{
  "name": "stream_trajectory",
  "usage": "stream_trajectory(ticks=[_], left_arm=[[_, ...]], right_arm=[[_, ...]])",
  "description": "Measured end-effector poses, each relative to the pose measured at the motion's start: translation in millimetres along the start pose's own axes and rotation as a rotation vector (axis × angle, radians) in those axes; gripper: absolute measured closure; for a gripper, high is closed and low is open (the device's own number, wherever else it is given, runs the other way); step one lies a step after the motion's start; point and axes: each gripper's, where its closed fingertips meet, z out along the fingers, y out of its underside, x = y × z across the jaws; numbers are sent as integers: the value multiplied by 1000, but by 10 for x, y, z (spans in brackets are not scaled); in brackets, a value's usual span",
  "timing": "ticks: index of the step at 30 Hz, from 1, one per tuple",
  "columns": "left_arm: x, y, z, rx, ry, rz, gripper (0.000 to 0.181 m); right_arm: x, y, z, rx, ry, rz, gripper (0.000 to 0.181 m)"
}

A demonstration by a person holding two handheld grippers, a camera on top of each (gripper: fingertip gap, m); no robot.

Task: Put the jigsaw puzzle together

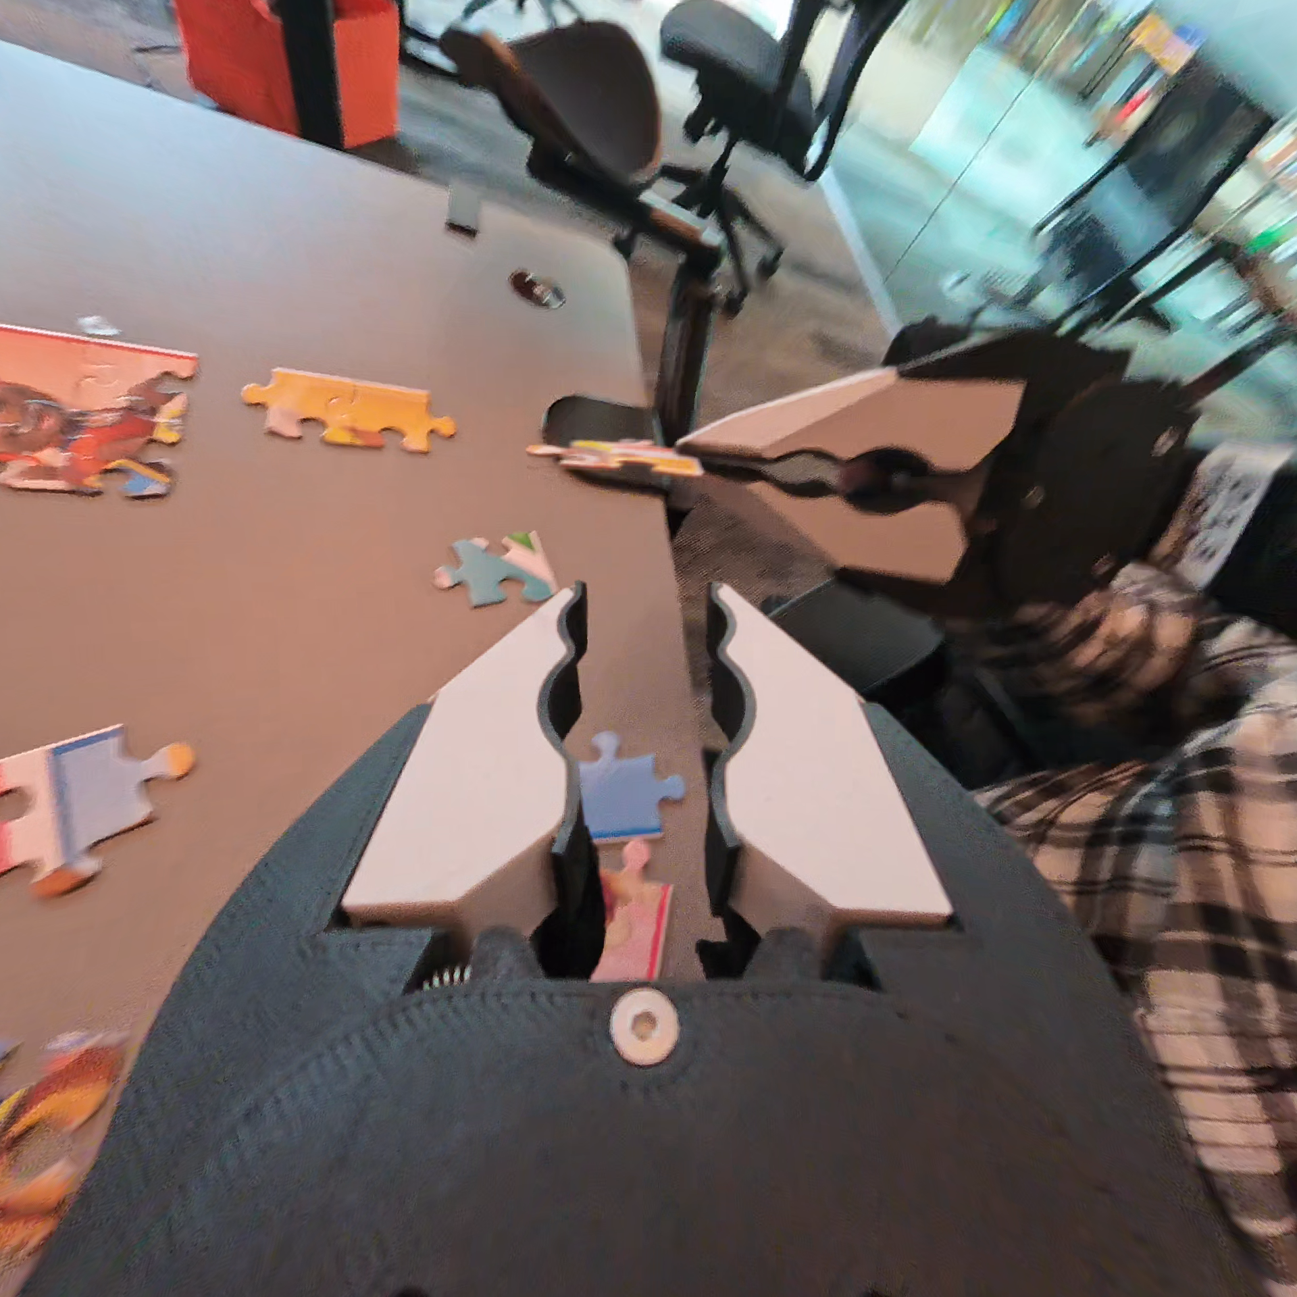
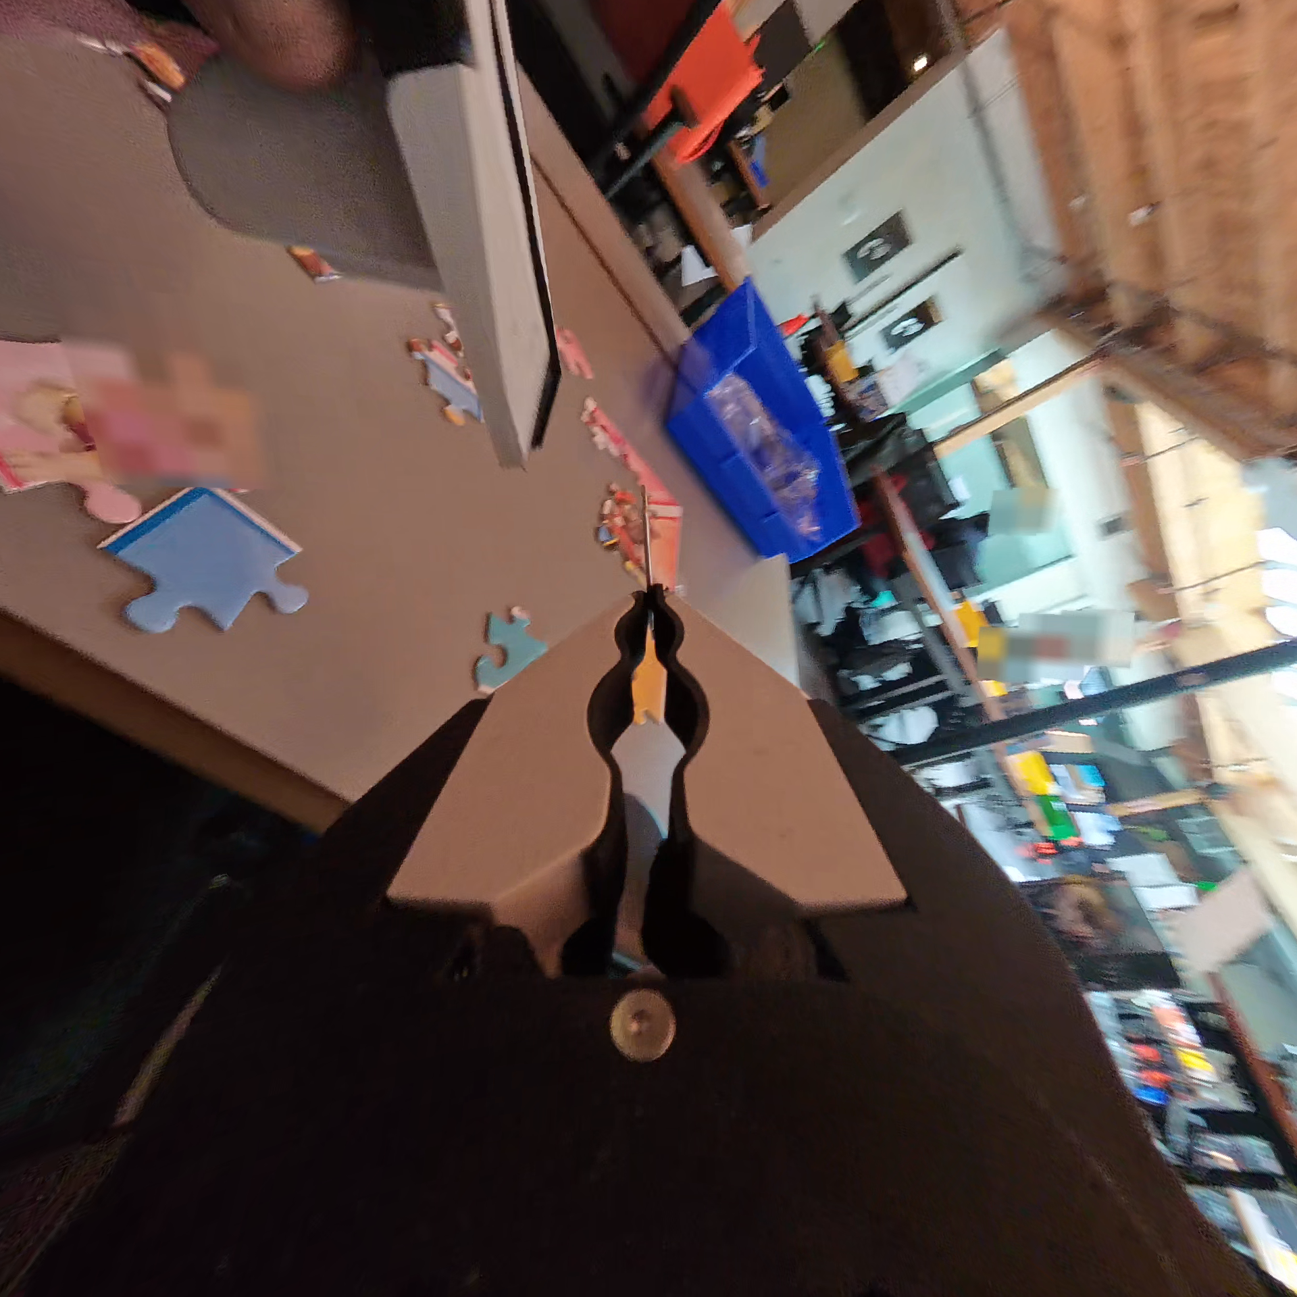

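Right hand-held gripper [image 2: 649,603] pinching puzzle piece [image 1: 617,455]

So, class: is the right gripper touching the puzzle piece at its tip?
Touching. The left wrist view shows the right gripper shut on the puzzle piece; the right wrist view shows it edge-on between the tips.

You had one yellow-and-red piece [image 1: 617,455] lifted flat off the table, pinched at its edge. A yellow pair [image 1: 349,409] lay joined beside the larger assembled section [image 1: 91,414]. Loose on the surface lay a teal piece [image 1: 498,570], a blue piece [image 1: 627,785] and a pink piece [image 1: 635,912].
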Motion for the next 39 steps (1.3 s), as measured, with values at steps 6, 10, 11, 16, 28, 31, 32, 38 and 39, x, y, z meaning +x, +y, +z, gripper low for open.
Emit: stream_trajectory(ticks=[6,10,11,16,28,31,32,38,39], left_arm=[[73,-218,101,167,121,-148,148],[-16,-256,129,198,131,-200,169],[-30,-267,126,200,138,-205,170],[-114,-281,107,153,161,-182,181],[-523,-181,155,-55,129,-123,181],[-603,-122,198,-120,139,-124,181],[-623,-105,216,-139,150,-132,181],[-809,-54,377,-227,159,-142,181],[-836,-38,407,-248,160,-141,181]], right_arm=[[-56,-159,111,40,95,-159,181],[-26,-165,135,44,116,-162,181],[-37,-165,144,49,109,-165,181],[-78,-186,144,117,29,-150,181],[-9,217,464,26,-229,25,181],[103,311,573,28,-245,75,181],[143,352,615,25,-260,116,181],[468,565,846,21,-306,331,181],[489,600,888,14,-320,353,181]])
